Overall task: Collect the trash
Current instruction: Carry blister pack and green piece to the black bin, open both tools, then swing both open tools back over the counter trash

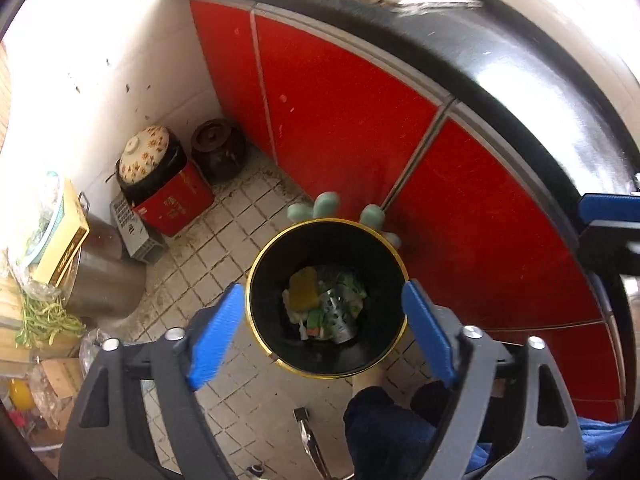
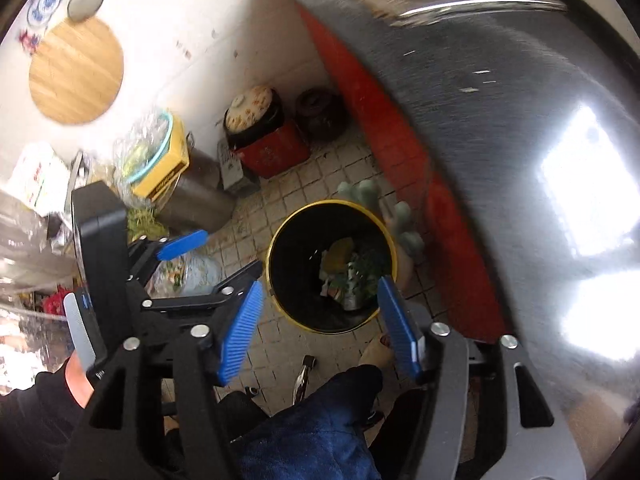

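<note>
A black trash bin (image 1: 280, 356) with a gold rim stands on the tiled floor below both grippers; it also shows in the right wrist view (image 2: 288, 248). Inside it lies trash (image 1: 326, 304): a yellow piece, green-and-white wrappers and a silver foil packet, seen also in the right wrist view (image 2: 350, 272). My left gripper (image 1: 324, 336) is open and empty, high above the bin's mouth. My right gripper (image 2: 320, 328) is open and empty above the bin's near rim. The left gripper (image 2: 208, 256) shows at the left of the right wrist view.
Red cabinet doors (image 1: 340, 120) under a black counter (image 1: 520, 72) curve along the right. Pale green slippers (image 1: 328, 204) lie behind the bin. A floral-lidded pot (image 1: 146, 152) on a red box, a brown jar (image 1: 218, 148), a steel pot (image 1: 100, 280) and clutter fill the left. My dark-trousered leg (image 1: 384, 420) is below.
</note>
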Available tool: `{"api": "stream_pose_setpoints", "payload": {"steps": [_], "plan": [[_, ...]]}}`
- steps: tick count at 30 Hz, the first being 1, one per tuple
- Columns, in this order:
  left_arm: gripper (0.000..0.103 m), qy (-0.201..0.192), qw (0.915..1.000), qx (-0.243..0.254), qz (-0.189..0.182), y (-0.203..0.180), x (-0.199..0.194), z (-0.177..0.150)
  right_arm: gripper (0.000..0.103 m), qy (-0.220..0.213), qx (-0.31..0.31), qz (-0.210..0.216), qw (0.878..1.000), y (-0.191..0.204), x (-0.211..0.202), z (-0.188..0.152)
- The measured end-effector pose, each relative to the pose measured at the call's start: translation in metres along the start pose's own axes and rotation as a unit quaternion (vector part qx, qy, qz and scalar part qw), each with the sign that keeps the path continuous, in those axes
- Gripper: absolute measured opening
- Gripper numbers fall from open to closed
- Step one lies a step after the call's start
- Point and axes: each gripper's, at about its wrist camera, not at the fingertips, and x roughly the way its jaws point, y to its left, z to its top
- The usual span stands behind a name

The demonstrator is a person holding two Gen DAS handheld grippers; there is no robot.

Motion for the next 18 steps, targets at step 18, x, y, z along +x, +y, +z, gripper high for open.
{"api": "stream_pose_setpoints", "payload": {"steps": [18], "plan": [[0.09, -0.09, 0.9299, 0.317, -0.164, -0.326, -0.099, 0.079, 0.068, -0.203, 0.255, -0.211, 0.922, -0.227, -0.256, -0.186]]}}
